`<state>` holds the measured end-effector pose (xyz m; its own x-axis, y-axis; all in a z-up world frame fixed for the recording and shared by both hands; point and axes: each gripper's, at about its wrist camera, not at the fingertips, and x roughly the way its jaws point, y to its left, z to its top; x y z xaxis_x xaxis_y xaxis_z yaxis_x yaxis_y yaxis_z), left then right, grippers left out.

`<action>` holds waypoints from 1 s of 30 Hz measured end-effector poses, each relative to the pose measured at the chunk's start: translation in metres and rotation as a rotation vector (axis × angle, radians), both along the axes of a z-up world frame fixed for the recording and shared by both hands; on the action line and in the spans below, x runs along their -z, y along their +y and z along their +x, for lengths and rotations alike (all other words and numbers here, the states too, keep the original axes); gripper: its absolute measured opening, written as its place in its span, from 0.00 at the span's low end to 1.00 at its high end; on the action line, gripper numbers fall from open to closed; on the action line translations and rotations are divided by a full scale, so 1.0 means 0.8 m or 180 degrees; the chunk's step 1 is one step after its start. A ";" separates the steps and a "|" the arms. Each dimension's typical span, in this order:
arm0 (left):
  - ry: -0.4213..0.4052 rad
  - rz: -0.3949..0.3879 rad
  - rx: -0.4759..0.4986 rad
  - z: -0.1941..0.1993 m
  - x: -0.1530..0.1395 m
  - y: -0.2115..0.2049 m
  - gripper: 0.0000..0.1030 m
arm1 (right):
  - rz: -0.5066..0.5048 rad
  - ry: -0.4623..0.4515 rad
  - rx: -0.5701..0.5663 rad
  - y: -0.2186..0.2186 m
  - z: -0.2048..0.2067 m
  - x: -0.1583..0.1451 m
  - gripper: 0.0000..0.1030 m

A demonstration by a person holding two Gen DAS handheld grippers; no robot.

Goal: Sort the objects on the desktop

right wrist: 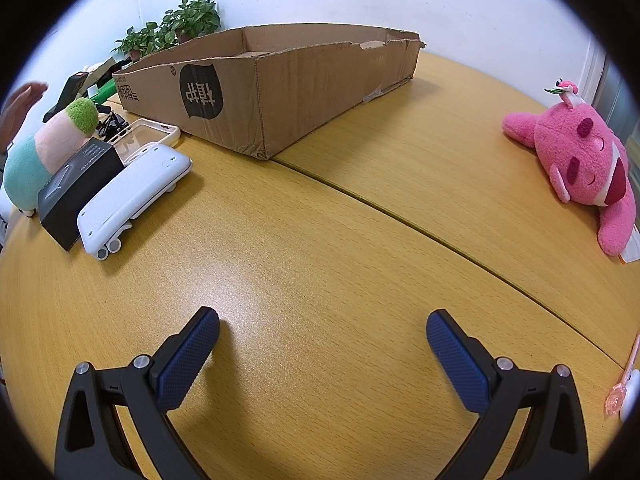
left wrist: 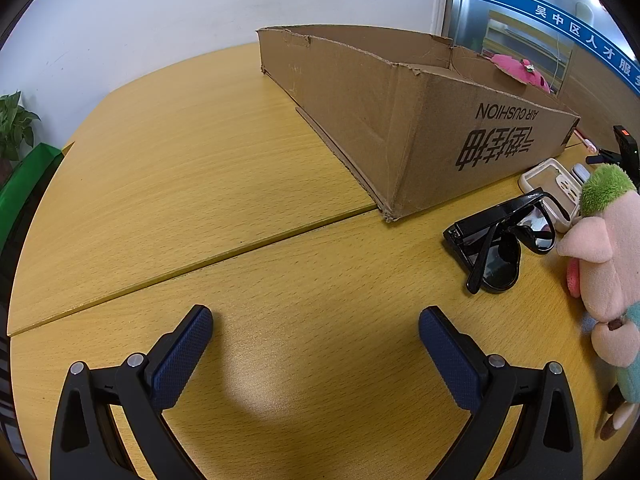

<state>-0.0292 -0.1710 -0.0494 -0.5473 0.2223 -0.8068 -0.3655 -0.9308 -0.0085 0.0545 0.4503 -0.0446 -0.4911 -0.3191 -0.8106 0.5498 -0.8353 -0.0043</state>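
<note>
A long, shallow cardboard box lies on the wooden table. Black sunglasses lie folded to the right of my left gripper, which is open over bare wood. A green-haired plush doll lies beside them. In the right wrist view a white device, a black box and a clear phone case sit at the left. A pink plush lies at the right. My right gripper is open and holds nothing.
Potted plants stand by the white wall behind the box. A pink spoon-like item lies at the right table edge. A seam runs across the tabletop. A hand shows at the far left. A green object sits off the table's left edge.
</note>
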 end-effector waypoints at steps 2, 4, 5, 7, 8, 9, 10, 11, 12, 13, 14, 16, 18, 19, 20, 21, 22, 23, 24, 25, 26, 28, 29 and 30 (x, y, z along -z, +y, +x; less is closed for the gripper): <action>0.0000 0.0000 0.0000 0.000 0.000 0.000 1.00 | 0.0000 0.0000 0.0001 0.000 -0.001 0.001 1.00; 0.0000 0.0000 0.0000 0.000 0.000 0.000 1.00 | 0.0000 0.0000 0.0000 0.000 0.002 -0.001 1.00; 0.0000 0.0000 0.0000 0.000 0.000 0.000 1.00 | 0.0000 0.0000 0.0001 0.000 -0.001 0.001 1.00; 0.0000 0.0000 0.0000 0.000 0.000 0.000 1.00 | 0.0000 0.0001 0.0001 0.000 0.000 0.001 1.00; 0.0000 0.0000 0.0000 0.000 0.000 0.000 1.00 | 0.0000 0.0000 0.0000 0.000 0.000 0.001 1.00; 0.0000 0.0000 0.0000 0.000 -0.001 0.000 1.00 | 0.0000 0.0000 0.0000 0.000 0.002 0.000 1.00; 0.0000 0.0000 0.0000 0.000 0.000 0.000 1.00 | 0.0000 0.0001 0.0001 0.000 0.000 0.001 1.00; -0.0001 0.0000 0.0000 0.000 0.000 0.000 1.00 | 0.0000 0.0001 0.0001 0.000 -0.001 0.001 1.00; -0.0001 0.0000 0.0000 0.000 -0.001 0.000 1.00 | 0.0000 0.0000 0.0000 0.000 0.002 0.000 1.00; -0.0001 0.0000 0.0000 0.000 0.000 0.000 1.00 | 0.0000 0.0001 0.0001 -0.001 0.000 0.001 1.00; 0.0000 0.0000 0.0000 0.000 0.000 0.000 1.00 | 0.0001 0.0001 0.0001 0.000 0.000 0.001 1.00; -0.0001 0.0000 0.0000 0.000 0.000 0.000 1.00 | 0.0001 0.0001 0.0001 -0.001 0.000 0.001 1.00; -0.0001 0.0000 -0.0001 0.000 0.000 0.000 1.00 | 0.0000 0.0001 0.0001 0.000 0.002 0.000 1.00; -0.0001 -0.0001 -0.0001 0.000 0.000 0.000 1.00 | 0.0000 0.0001 0.0001 0.000 0.000 0.001 1.00; -0.0001 -0.0001 -0.0001 0.000 0.000 0.000 1.00 | 0.0000 0.0001 0.0001 0.000 0.000 0.001 1.00; -0.0001 0.0000 -0.0001 0.000 -0.001 0.000 1.00 | 0.0000 0.0000 0.0001 0.000 0.001 0.000 1.00; -0.0001 0.0000 -0.0001 0.000 0.000 0.000 1.00 | 0.0000 0.0001 0.0000 0.000 0.002 0.000 1.00; -0.0001 -0.0001 -0.0001 0.000 0.000 0.000 1.00 | 0.0000 0.0001 0.0001 0.000 0.000 0.001 1.00; -0.0001 0.0000 -0.0001 0.000 -0.001 0.000 1.00 | 0.0000 0.0001 0.0001 0.000 0.001 0.000 1.00; -0.0001 0.0000 -0.0001 0.000 0.000 0.000 1.00 | 0.0001 0.0001 0.0001 -0.001 0.000 0.001 1.00; -0.0001 0.0000 -0.0001 0.000 0.000 0.000 1.00 | 0.0000 0.0001 0.0001 0.000 0.001 0.001 1.00; -0.0001 -0.0001 -0.0001 0.000 0.000 0.000 1.00 | 0.0000 0.0001 0.0001 0.000 0.000 0.001 1.00; -0.0002 -0.0001 -0.0001 0.001 0.000 0.000 1.00 | 0.0000 0.0001 0.0001 0.000 0.000 0.001 1.00; -0.0001 -0.0001 -0.0001 0.000 -0.001 0.000 1.00 | 0.0001 0.0001 0.0001 0.000 0.001 0.001 1.00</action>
<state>-0.0289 -0.1708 -0.0486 -0.5471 0.2219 -0.8071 -0.3651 -0.9309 -0.0085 0.0556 0.4501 -0.0451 -0.4914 -0.3188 -0.8105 0.5496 -0.8354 -0.0046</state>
